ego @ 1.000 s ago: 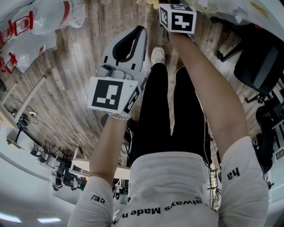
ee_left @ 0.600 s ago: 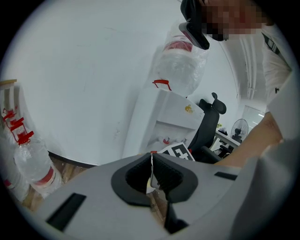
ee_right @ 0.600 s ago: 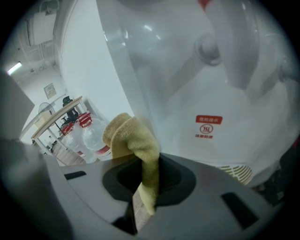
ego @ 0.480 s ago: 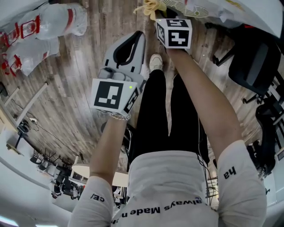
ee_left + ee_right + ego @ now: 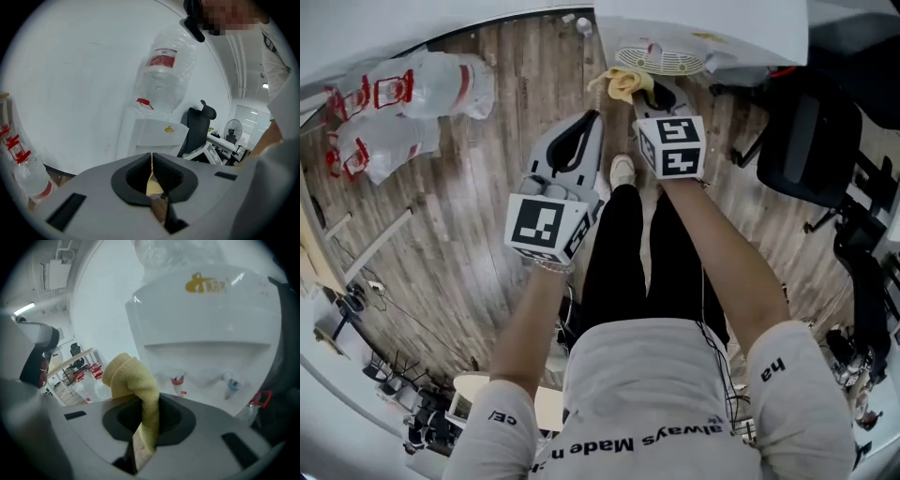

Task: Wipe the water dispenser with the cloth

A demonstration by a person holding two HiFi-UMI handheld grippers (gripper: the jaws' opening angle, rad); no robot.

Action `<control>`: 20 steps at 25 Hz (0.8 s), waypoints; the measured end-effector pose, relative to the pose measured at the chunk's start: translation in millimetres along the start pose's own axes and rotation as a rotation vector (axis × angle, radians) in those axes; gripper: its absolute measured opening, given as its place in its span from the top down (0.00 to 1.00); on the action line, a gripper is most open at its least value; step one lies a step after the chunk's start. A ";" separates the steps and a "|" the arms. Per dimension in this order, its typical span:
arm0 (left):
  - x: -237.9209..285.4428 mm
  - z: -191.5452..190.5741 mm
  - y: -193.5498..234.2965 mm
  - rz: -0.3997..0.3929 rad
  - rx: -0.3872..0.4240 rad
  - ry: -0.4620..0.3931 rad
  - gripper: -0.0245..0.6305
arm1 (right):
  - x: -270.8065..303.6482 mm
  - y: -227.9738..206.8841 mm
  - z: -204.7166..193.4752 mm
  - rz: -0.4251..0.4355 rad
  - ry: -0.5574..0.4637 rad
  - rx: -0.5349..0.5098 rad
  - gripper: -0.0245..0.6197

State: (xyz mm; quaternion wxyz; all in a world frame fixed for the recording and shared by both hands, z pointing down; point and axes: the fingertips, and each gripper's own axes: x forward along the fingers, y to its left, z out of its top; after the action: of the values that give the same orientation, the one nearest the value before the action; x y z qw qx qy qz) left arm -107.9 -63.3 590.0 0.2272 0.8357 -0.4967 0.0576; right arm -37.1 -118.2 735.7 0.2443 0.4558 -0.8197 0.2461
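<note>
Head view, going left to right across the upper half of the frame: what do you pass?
large water bottles → left gripper → yellow cloth, held in the right gripper → black office chair

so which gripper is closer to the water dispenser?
Right. The right gripper, shut on the cloth, is up at the water dispenser; the left gripper, shut, sits farther back.

An office, by its swivel chairs [image 5: 802, 131], desks [image 5: 221, 140] and water dispenser [image 5: 206, 319].
</note>
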 end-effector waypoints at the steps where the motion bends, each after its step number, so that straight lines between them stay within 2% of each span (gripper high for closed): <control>1: -2.4 4.9 -4.3 -0.004 0.003 -0.003 0.92 | -10.5 -1.2 6.7 -0.003 -0.011 -0.002 0.87; 7: -17.9 41.6 -32.8 -0.025 0.001 -0.033 0.92 | -79.6 -5.4 49.4 -0.015 -0.078 -0.025 0.87; 20: -34.6 136.7 -77.5 -0.092 0.052 -0.126 0.92 | -201.6 -9.9 139.7 -0.026 -0.215 -0.088 0.87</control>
State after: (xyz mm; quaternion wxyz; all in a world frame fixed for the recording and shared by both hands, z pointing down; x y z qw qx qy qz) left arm -76.4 -64.0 432.1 0.1760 0.8652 -0.4695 0.0074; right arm 40.7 -83.8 505.5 0.1780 0.4788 -0.8453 0.1564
